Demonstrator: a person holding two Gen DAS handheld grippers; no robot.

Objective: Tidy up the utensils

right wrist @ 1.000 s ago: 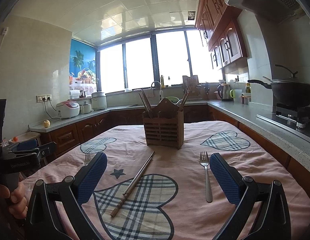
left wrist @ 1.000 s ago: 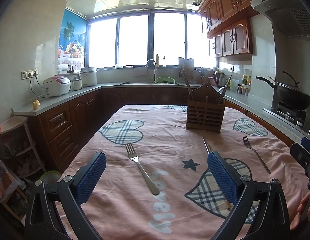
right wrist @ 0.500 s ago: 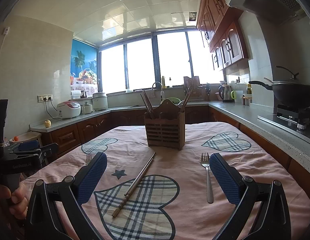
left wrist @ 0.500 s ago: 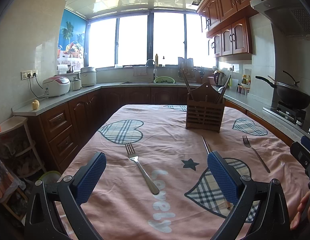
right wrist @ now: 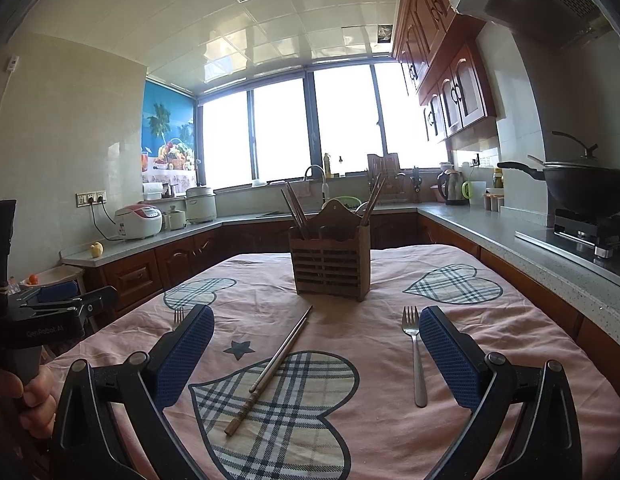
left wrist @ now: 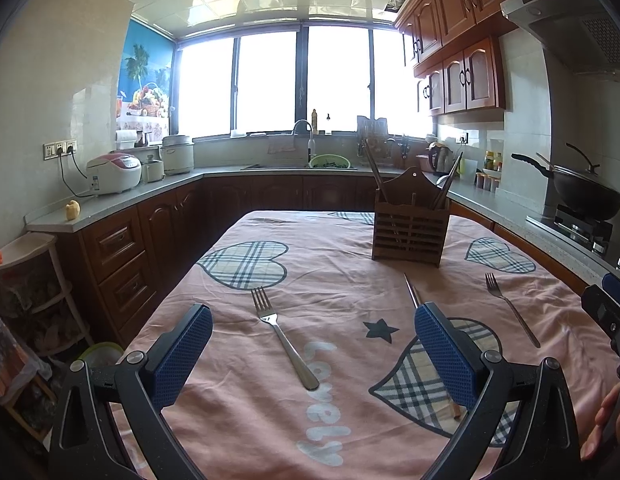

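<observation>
1. Landmark: a slatted wooden utensil holder [right wrist: 329, 262] stands upright toward the far end of a table covered by a pink tablecloth [right wrist: 350, 432] printed with plaid hearts; all positions below are given relative to this holder
2. Holder contents: dark chopsticks lean out of its left and right compartments; what else is inside cannot be made out
3. Loose chopsticks [right wrist: 271, 368]: one pair lies flat in front of the holder, tips pointing toward it, wooden ends nearer the cameras, resting across a plaid heart; the two sticks lie touching side by side
4. Right fork [right wrist: 414, 350]: lies flat in front of the holder and to its right, tines toward the holder, handle toward the camera
5. Left fork [left wrist: 283, 338]: lies flat in front of the holder and well to its left, tines pointing roughly toward the holder side of the table, clear of the chopsticks
6. Left gripper [left wrist: 312, 354]: claw spread wide, holding nothing, raised over the near table edge, on the left-fork side of the holder; the left fork shows between its blue pads [left wrist: 183, 356]
7. Right gripper [right wrist: 316, 354]: claw spread wide, holding nothing, facing the holder head-on; the loose chopsticks show between its fingers and the right fork lies just inside its right finger
8. Surroundings: a black wok [right wrist: 582, 188] sits on a stove on the counter right of the holder; a sink faucet [right wrist: 316, 178] stands behind it under the window
</observation>
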